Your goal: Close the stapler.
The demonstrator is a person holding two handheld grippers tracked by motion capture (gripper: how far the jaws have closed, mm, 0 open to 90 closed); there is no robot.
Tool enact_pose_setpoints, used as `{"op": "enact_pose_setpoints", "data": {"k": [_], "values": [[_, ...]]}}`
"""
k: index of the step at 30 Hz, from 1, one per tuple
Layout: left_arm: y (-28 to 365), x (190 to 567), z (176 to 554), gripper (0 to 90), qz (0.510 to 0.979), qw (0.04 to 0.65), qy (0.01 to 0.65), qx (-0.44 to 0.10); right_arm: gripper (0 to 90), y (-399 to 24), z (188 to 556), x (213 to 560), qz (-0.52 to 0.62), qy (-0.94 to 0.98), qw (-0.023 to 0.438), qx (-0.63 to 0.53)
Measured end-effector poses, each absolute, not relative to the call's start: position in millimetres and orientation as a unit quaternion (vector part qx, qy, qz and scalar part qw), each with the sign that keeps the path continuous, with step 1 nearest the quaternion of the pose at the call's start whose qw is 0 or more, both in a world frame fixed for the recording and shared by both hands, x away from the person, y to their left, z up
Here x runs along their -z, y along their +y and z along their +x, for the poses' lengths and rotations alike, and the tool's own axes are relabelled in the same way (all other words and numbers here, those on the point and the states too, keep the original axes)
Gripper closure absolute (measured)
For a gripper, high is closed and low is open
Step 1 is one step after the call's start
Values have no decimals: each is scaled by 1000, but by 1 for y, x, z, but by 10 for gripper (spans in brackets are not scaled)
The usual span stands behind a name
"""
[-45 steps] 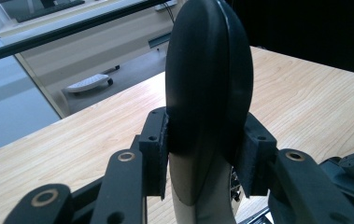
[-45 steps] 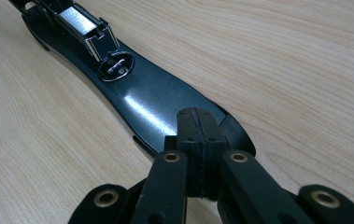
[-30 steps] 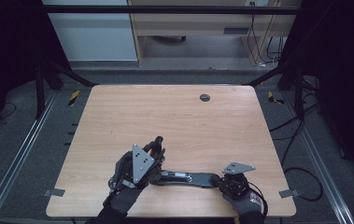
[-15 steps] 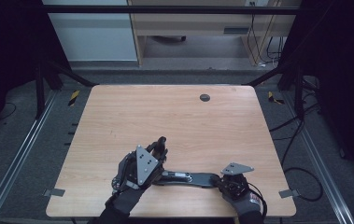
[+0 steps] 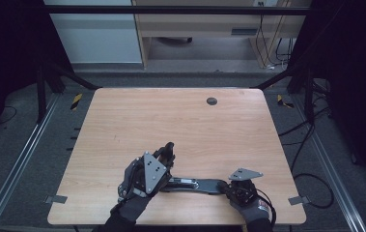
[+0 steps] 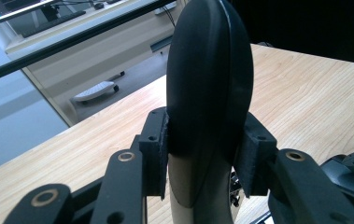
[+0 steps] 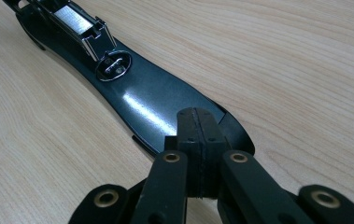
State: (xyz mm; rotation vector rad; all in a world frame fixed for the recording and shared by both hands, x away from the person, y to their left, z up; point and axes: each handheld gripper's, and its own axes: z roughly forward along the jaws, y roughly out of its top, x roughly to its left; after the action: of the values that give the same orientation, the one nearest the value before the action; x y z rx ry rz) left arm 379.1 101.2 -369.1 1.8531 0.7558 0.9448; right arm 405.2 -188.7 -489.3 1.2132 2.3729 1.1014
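Left gripper fingers clamp smooth black rounded stapler end.

Light wooden table w/ a small dark round grommet near its far edge. Grey floor is seen around it; cables at right.

A: The long flat black plastic base is shining glossy, and its small silver metal part is reflecting light.

B: Yes. The rounded black plastic top piece is looking smooth and half-matt. The pale wooden table is showing fine grain and is looking matt.
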Motion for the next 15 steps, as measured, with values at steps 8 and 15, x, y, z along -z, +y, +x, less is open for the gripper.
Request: {"op": "enact_pose_setpoints", "data": {"k": [8,15], "values": [[97,371,378,600,750,444,299,-390,900,-189,405,490,417,816,129,-379],[90,372,377,600,754,435,289,-400,900,-190,406,490,417,816,128,-380]]}}
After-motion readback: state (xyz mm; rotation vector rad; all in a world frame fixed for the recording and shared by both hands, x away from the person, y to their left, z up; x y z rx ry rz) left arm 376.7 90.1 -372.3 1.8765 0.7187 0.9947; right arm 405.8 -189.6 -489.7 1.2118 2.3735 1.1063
